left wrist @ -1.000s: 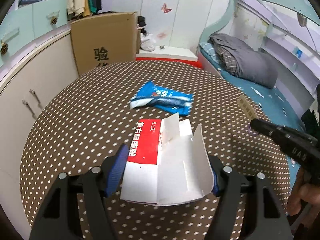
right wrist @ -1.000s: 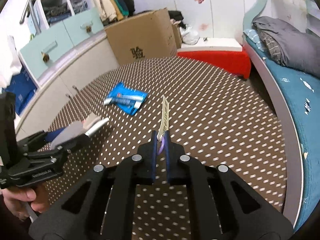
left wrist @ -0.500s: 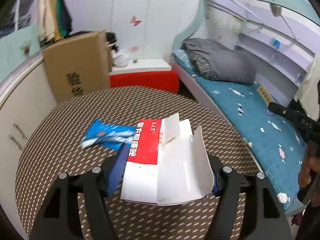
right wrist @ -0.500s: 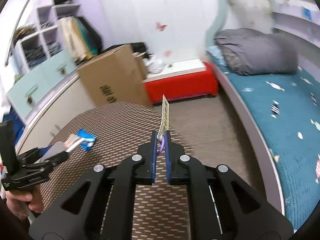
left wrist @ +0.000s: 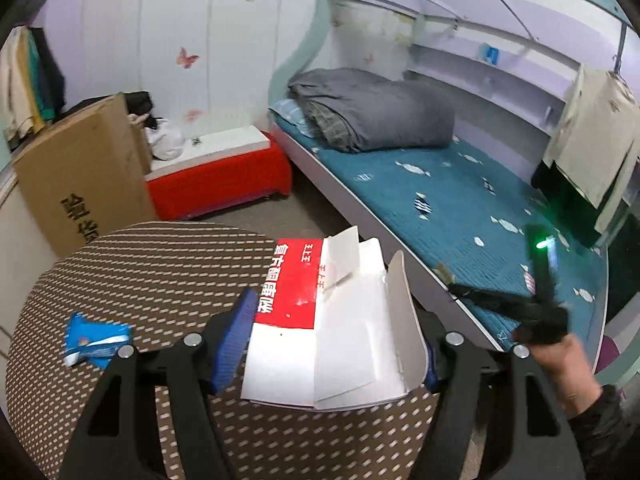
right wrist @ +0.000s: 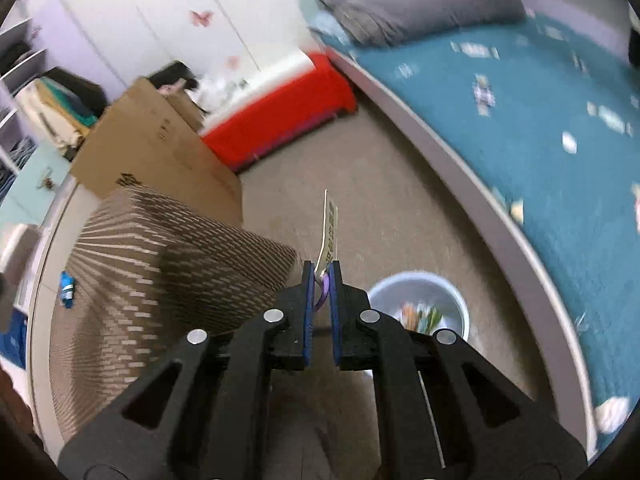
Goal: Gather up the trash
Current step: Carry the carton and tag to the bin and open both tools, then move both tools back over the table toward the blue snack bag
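My left gripper (left wrist: 338, 336) is shut on a flattened red-and-white carton (left wrist: 320, 320), held above the right edge of the round dotted table (left wrist: 152, 264). A blue wrapper (left wrist: 94, 338) lies on the table at the left; it also shows in the right wrist view (right wrist: 66, 284). My right gripper (right wrist: 321, 276) is shut on a thin yellowish wrapper strip (right wrist: 329, 232), held over the floor past the table edge. A pale blue trash bin (right wrist: 420, 304) with some trash inside stands on the floor just right of and below the right gripper.
A large cardboard box (left wrist: 80, 176) and a red-sided bench (left wrist: 220, 176) stand beyond the table. A bed (left wrist: 460, 208) with a blue cover and a grey duvet runs along the right. Beige floor (right wrist: 380, 200) lies between table and bed.
Both grippers have swung right, away from the table middle toward the bed. The right gripper now tilts down over the floor, and the trash bin has come into view.
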A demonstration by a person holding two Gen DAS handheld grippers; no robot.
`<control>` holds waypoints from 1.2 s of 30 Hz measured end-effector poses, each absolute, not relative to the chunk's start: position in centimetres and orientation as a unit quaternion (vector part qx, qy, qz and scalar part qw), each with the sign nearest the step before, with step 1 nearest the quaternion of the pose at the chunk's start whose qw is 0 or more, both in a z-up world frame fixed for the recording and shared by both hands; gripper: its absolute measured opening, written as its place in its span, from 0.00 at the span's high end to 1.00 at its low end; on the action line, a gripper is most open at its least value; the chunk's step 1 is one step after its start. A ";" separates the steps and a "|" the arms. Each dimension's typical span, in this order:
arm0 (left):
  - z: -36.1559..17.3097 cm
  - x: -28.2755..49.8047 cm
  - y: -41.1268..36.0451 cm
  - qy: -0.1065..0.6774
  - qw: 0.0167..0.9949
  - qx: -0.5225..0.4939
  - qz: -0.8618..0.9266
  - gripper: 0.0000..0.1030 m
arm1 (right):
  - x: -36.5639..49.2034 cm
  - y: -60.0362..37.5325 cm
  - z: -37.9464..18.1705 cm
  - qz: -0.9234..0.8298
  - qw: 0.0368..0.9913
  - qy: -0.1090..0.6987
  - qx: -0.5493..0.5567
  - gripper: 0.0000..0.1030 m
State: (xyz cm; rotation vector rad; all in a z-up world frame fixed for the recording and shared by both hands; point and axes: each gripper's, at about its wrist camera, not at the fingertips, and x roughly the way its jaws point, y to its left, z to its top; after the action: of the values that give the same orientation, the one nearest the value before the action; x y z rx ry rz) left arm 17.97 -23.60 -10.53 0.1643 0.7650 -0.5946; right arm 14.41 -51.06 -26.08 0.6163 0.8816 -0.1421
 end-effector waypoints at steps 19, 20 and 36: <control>-19.2 19.7 -40.9 0.451 0.796 0.161 -0.369 0.35 | 7.4 -58.7 -24.8 -0.143 0.851 0.351 0.364 0.16; -19.8 20.0 -41.5 0.458 0.791 0.165 -0.371 0.35 | 7.2 -58.9 -24.4 -0.144 0.853 0.347 0.362 0.16; -19.7 22.3 -41.0 0.473 0.793 0.170 -0.345 0.12 | 8.0 -56.5 -22.7 -0.158 0.859 0.353 0.335 0.06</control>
State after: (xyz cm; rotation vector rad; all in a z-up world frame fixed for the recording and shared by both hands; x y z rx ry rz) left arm 22.25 -41.01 -19.72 0.3661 1.0165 -0.7418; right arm 8.01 -56.47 -22.74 0.7032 0.7411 -0.3317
